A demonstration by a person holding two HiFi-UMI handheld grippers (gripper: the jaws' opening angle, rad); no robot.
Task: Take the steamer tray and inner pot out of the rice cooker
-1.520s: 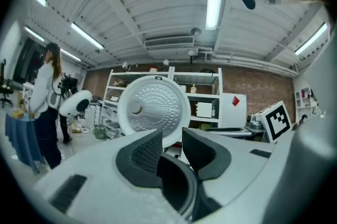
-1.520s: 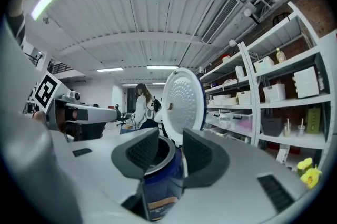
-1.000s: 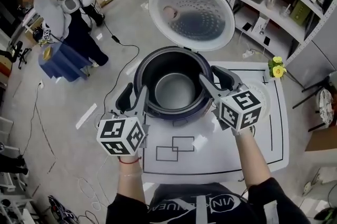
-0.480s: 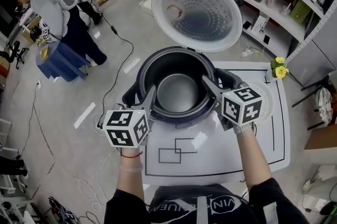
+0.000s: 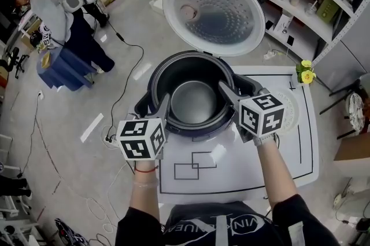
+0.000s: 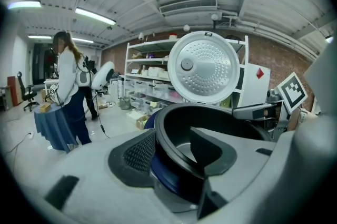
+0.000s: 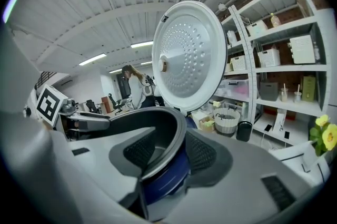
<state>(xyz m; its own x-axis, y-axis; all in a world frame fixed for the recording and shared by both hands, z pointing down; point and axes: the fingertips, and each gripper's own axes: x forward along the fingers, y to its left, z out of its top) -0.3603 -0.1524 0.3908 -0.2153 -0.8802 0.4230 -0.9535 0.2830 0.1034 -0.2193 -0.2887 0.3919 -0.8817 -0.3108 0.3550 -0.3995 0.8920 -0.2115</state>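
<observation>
At the upper left of the frame a person (image 5: 58, 13) stands well away from the work. At left of centre, the left gripper (image 5: 153, 105) straddles the left edge of the inner pot (image 5: 193, 101), one jaw outside the wall and one inside. Its jaws have just been opening and stand released, with the rim between them but not pinched. The pot sits in the rice cooker (image 5: 199, 132) at mid-frame on the table (image 5: 231, 169), under the raised lid (image 5: 209, 12). Right of centre, the right gripper (image 5: 232, 87) straddles the opposite edge the same way. Its jaws have just been closing a little around the rim, yet the pads do not seem to press on it. A pale round thing (image 5: 293, 109) at the right, possibly the steamer tray, lies on the table near a yellow flower (image 5: 304, 73). To lift well, both grippers should probably clench together at matching heights, then rise straight and level so the pot clears the cooker without tipping.
</observation>
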